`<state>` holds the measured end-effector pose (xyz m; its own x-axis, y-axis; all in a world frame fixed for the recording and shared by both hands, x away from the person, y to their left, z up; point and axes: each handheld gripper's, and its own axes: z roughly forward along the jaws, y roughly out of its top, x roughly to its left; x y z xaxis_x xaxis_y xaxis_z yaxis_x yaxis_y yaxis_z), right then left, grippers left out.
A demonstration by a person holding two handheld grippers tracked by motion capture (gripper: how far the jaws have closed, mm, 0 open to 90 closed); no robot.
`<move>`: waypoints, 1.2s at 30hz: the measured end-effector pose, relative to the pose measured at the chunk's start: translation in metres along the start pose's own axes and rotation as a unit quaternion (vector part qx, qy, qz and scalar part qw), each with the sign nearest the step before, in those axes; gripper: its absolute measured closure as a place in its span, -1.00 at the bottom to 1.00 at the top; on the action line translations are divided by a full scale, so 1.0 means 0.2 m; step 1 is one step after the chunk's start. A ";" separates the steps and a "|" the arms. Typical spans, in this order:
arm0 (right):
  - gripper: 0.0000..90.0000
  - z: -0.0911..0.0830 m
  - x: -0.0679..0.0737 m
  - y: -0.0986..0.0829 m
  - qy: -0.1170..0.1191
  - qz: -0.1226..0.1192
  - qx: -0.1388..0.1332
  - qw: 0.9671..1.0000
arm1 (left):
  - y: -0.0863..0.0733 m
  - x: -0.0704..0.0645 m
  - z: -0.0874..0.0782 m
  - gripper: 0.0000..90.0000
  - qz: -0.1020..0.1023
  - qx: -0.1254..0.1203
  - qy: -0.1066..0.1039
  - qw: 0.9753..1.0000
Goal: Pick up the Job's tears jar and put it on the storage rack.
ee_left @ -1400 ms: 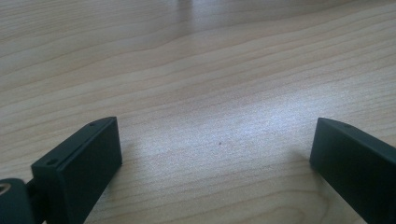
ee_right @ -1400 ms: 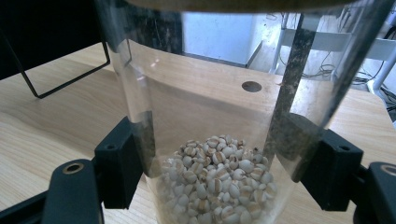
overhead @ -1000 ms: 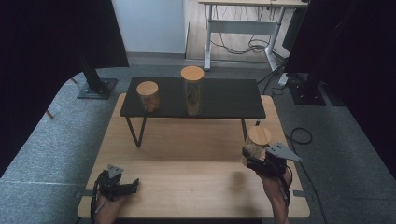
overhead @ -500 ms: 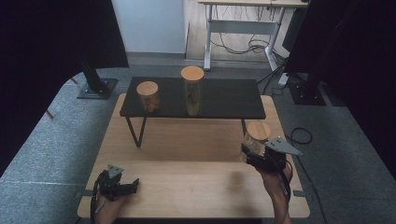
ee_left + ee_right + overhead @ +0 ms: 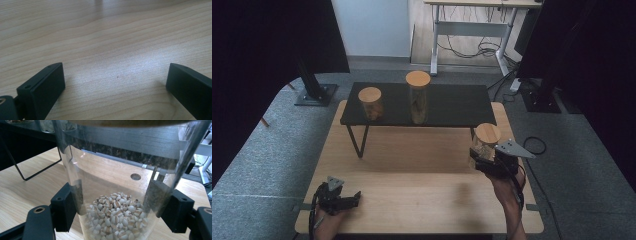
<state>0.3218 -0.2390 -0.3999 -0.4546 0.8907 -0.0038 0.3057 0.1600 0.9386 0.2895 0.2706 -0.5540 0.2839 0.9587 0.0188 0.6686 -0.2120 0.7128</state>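
In the right gripper view the clear jar [image 5: 120, 195] runs past the top edge, its lid barely a sliver. On the black shelf [image 5: 452, 102], what the tall jar [image 5: 418, 97] and short jar [image 5: 370, 103] hold is too small to tell.

Left gripper [image 5: 354, 198] low at near left, jaws spread wide, nothing between. Right gripper [image 5: 477, 160] at right, clamped on something, forearm [image 5: 512, 210] reaching from near edge.
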 end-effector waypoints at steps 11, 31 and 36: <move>-0.44 0.00 0.00 0.06 0.003 0.005 -0.005 1.000 | 0.00 0.00 0.00 -0.96 0.000 0.000 0.000 1.000; -0.44 0.02 0.00 0.18 0.017 0.005 -0.005 1.000 | 0.00 0.00 0.00 -0.96 0.000 -0.001 -0.001 1.000; -0.44 0.03 0.00 0.21 0.020 0.003 -0.005 1.000 | 0.00 0.00 0.00 -0.96 0.001 -0.001 -0.001 1.000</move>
<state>0.3402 -0.2289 -0.3626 -0.4865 0.8735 0.0165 0.3002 0.1494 0.9421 0.2897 0.2706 -0.5542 0.2860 0.9580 0.0185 0.6662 -0.2127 0.7148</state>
